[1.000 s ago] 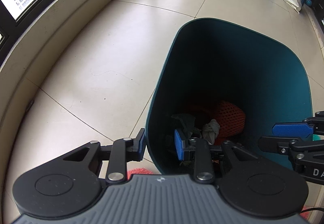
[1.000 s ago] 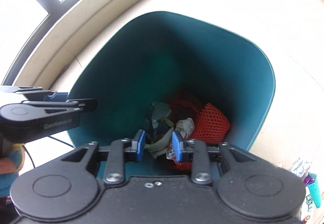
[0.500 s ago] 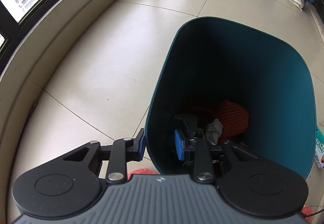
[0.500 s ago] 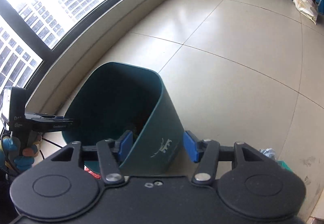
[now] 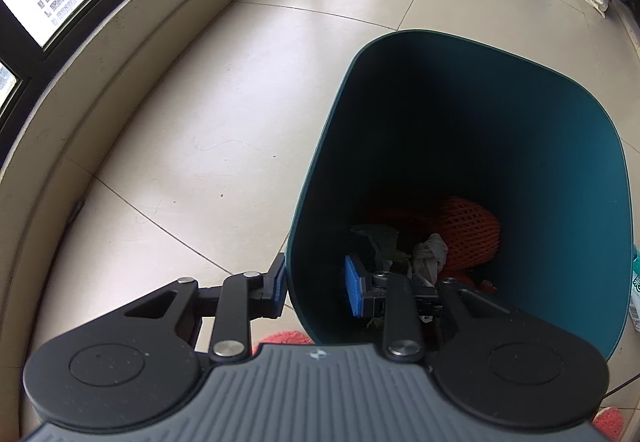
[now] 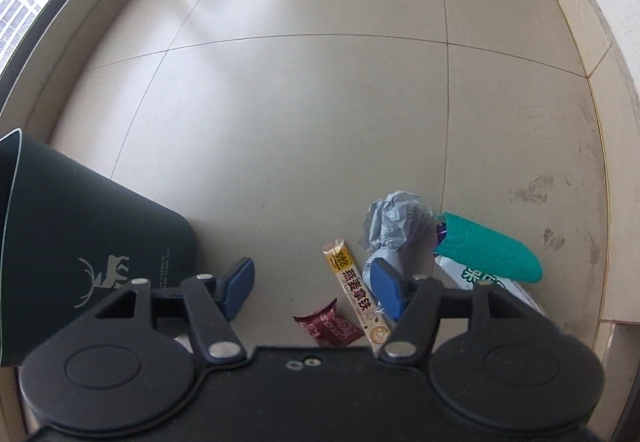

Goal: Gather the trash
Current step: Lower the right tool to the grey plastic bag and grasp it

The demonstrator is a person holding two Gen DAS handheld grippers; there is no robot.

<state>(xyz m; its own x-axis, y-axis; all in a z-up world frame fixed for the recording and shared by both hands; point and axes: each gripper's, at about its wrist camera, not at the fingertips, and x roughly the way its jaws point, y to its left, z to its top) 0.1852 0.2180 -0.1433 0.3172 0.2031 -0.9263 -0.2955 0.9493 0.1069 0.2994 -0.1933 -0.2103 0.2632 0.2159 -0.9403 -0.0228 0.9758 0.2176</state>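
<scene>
Straddling the bin [image 5: 460,170] wall with the left gripper [image 5: 316,284], one finger outside, one inside, jaws not visibly clamped, likely steadying it for drops. Hovering wide and empty, the right gripper [image 6: 312,284], just right of the bin, over a sachet [image 6: 356,292] and red wrapper [image 6: 328,328]. Lying beyond: crumpled paper [image 6: 394,220], green sleeve [image 6: 486,248].

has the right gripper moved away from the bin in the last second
Yes. The right gripper was over the mouth of the teal bin; it has swung right, so the bin now sits at its left and floor litter like the coffee sachet lies ahead.
</scene>
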